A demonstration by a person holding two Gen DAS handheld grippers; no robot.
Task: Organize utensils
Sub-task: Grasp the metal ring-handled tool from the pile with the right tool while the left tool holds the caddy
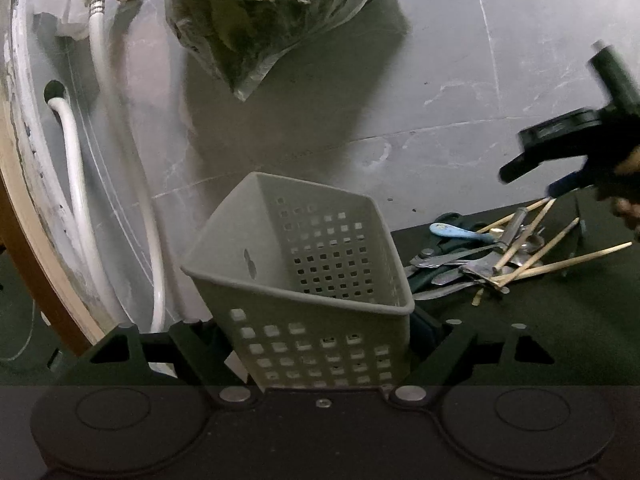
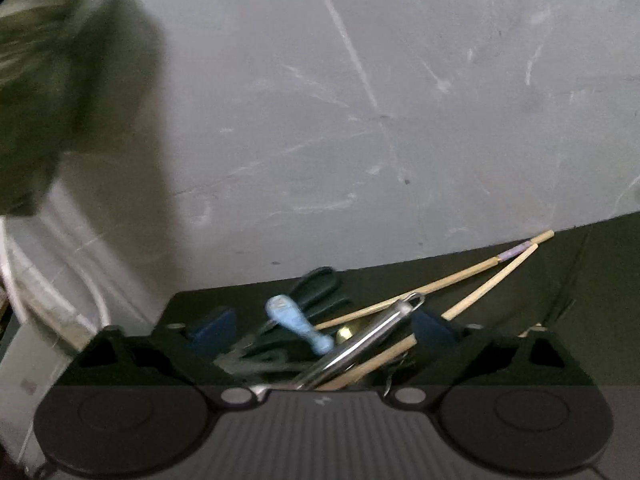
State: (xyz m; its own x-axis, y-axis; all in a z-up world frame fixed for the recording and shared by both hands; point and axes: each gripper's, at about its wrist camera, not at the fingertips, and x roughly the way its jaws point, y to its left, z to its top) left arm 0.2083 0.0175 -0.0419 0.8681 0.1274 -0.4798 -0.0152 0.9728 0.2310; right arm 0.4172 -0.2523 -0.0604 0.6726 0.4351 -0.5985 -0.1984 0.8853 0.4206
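Left gripper [image 1: 320,344]: a grey perforated utensil basket [image 1: 304,280] is being gripped between the 2 fingers, tilted, its open mouth facing up and toward the grey wall [image 1: 440,80].

Right gripper [image 2: 320,332]: its jaws are being held wide apart over the utensil pile [image 2: 320,344] on the dark mat [image 2: 580,280]; nothing is being clamped, and contact with the pile cannot be told.

Pile contents: a metal utensil handle [image 2: 372,336] with its long axis running from lower left to upper right; wooden chopsticks [image 2: 480,276] pointing up-right; a light-blue handle [image 2: 296,320]; dark scissors [image 2: 316,284]. The pile is lying right of the basket
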